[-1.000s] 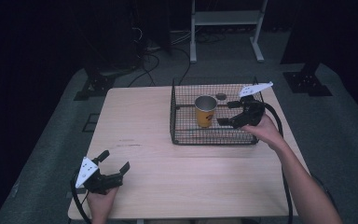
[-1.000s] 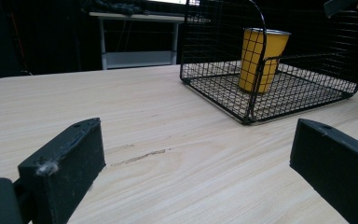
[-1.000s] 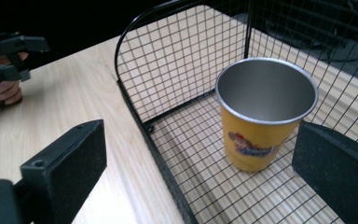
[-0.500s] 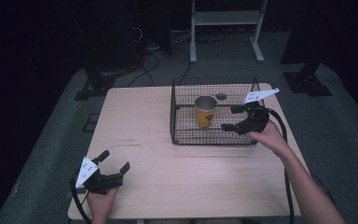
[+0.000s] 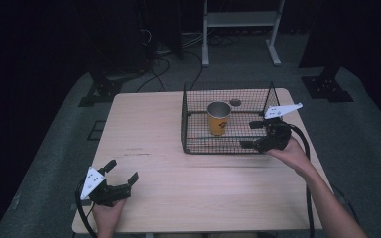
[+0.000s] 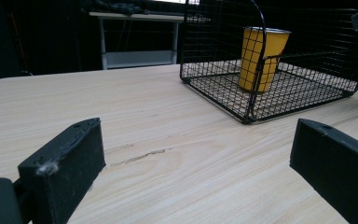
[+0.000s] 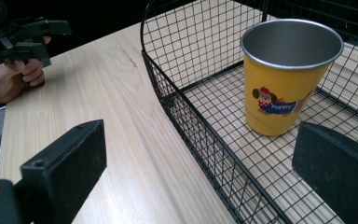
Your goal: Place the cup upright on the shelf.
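Right gripper [image 5: 258, 134] has backed off from the yellow cup [image 5: 219, 119] toward the basket's right edge, jaws apart and empty. Left gripper [image 5: 118, 174] hasn't moved, jaws apart, parked near the table's [image 5: 144, 129] front-left corner. Cup stands upright inside the wire basket [image 5: 188, 124], at the table's back-right. Judged light, stiff, thin metal with a slick printed wall; best pinched across the rim or mid-body. Basket walls crowd side approach. Pale wood tabletop, dark room, grey carpet, white stand [image 5: 238, 20] behind.
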`<action>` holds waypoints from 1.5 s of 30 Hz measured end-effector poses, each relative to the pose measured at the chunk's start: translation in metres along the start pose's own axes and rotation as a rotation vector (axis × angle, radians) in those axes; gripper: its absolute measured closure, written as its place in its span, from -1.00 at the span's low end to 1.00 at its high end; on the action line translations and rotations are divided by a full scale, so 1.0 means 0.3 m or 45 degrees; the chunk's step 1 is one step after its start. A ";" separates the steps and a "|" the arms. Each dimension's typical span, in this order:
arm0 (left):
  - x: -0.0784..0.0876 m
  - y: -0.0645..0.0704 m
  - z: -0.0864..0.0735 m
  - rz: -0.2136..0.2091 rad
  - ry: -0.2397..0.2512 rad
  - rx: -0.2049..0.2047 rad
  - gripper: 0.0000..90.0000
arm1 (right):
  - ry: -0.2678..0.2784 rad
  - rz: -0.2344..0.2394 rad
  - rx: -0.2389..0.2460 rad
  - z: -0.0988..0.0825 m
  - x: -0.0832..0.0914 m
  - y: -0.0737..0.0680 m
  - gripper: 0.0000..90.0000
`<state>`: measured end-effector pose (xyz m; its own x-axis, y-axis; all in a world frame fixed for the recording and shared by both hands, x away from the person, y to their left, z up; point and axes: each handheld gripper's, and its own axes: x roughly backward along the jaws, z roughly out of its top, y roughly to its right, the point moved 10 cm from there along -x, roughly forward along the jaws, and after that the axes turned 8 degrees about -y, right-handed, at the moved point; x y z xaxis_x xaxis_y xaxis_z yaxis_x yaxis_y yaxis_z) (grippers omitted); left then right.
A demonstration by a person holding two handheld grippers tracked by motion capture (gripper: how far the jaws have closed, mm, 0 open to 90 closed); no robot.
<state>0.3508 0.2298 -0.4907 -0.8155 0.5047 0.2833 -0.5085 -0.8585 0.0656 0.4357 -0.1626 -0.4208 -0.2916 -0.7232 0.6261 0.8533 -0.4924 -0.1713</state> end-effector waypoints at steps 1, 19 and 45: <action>0.000 0.000 0.000 0.000 0.000 0.000 -0.95 | -0.001 0.001 -0.004 -0.005 0.001 -0.001 -0.94; 0.000 0.001 0.000 0.001 0.000 -0.003 -0.95 | 0.021 0.025 -0.029 -0.075 0.025 -0.028 -0.94; -0.001 0.001 -0.001 0.002 -0.002 -0.001 -0.95 | 0.037 0.041 -0.066 -0.179 0.059 -0.061 -0.94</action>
<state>0.3508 0.2295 -0.4909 -0.8158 0.5032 0.2851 -0.5074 -0.8593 0.0644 0.3918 -0.1925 -0.4474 -0.2771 -0.7525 0.5975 0.8392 -0.4924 -0.2309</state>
